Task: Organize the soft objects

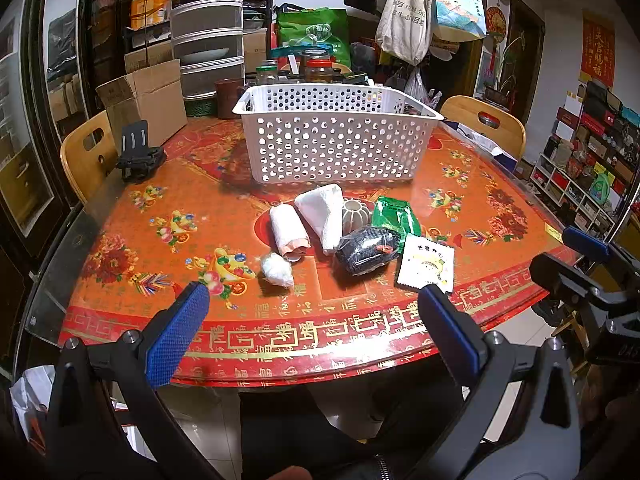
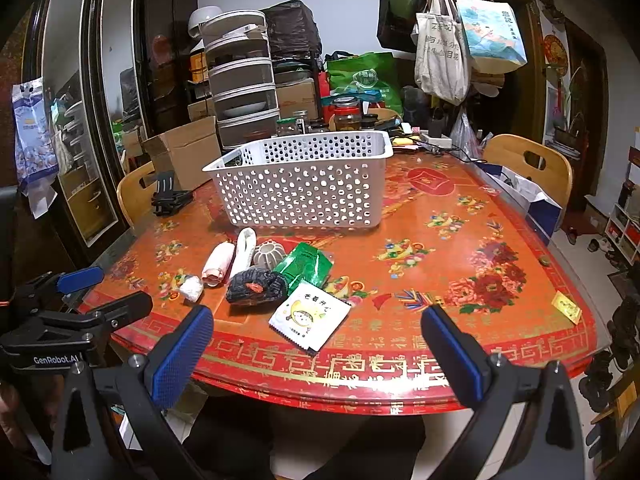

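Note:
A white perforated basket [image 1: 336, 140] [image 2: 300, 184] stands on the red table. In front of it lie a rolled white-pink cloth [image 1: 289, 230] [image 2: 218, 262], a folded white cloth [image 1: 324, 210] [image 2: 244, 250], a small white wad [image 1: 277, 269] [image 2: 191, 288], a grey ribbed ball [image 1: 356, 212] [image 2: 269, 255], a green packet [image 1: 394, 216] [image 2: 306, 266], a black knit item [image 1: 368, 250] [image 2: 256, 286] and a white cartoon sachet [image 1: 426, 264] [image 2: 310, 318]. My left gripper [image 1: 312, 332] is open and empty at the table's near edge. My right gripper [image 2: 320, 356] is open and empty, to the right of the left one.
A cardboard box [image 1: 144, 100], a black phone stand [image 1: 138, 156], stacked drawers [image 1: 208, 32] and jars [image 1: 316, 68] crowd the table's back. Wooden chairs [image 1: 86, 152] [image 2: 532, 168] stand at both sides. A yellow tag [image 2: 566, 307] lies near the right edge.

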Demonstrator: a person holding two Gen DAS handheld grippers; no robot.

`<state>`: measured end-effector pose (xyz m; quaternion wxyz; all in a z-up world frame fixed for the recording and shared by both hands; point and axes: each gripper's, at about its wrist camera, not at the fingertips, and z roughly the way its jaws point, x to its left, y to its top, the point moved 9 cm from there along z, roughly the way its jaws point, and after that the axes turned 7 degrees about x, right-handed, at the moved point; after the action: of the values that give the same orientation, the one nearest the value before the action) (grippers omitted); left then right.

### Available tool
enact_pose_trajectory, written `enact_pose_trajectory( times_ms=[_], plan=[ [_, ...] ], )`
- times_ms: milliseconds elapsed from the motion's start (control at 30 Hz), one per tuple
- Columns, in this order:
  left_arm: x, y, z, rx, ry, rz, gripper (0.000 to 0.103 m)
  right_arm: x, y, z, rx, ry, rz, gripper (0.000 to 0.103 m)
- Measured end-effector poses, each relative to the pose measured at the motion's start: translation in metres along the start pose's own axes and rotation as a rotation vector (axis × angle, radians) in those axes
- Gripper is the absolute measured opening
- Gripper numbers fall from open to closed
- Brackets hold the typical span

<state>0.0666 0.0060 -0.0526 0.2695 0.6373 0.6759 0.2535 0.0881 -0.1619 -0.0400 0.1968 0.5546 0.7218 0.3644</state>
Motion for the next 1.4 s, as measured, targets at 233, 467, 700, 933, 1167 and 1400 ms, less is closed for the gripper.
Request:
enact_pose_trajectory(
  times_ms=[233, 467, 700, 933, 1167, 1400],
  plan=[
    [0.000, 0.000, 0.000, 0.000, 0.000, -0.001, 0.103, 0.000, 0.000, 0.000, 0.002, -0.001, 0.000, 0.103],
    [0.000, 0.000, 0.000, 0.001, 0.000, -0.001, 0.103, 0.000, 0.000, 0.000, 0.002, -0.001, 0.000, 0.103],
    [0.001, 0.000, 0.000, 0.001, -0.001, -0.001, 0.103, 0.000, 0.000, 0.001, 0.003, -0.001, 0.000, 0.103],
    [-0.001, -0.001, -0.001, 0.001, -0.001, -0.002, 0.103, 0.004, -0.002, 0.001, 0.005, 0.003, -0.005, 0.103],
    [0.000, -0.004, 0.005, -0.002, 0.013, -0.012, 0.103, 0.004, -0.003, 0.007, 0.007, 0.019, 0.014, 0.103],
    [0.022, -0.001, 0.027, -0.018, -0.016, -0.066, 0.103, 0.009, -0.005, 0.029, -0.078, 0.000, -0.060, 0.103]
  ],
)
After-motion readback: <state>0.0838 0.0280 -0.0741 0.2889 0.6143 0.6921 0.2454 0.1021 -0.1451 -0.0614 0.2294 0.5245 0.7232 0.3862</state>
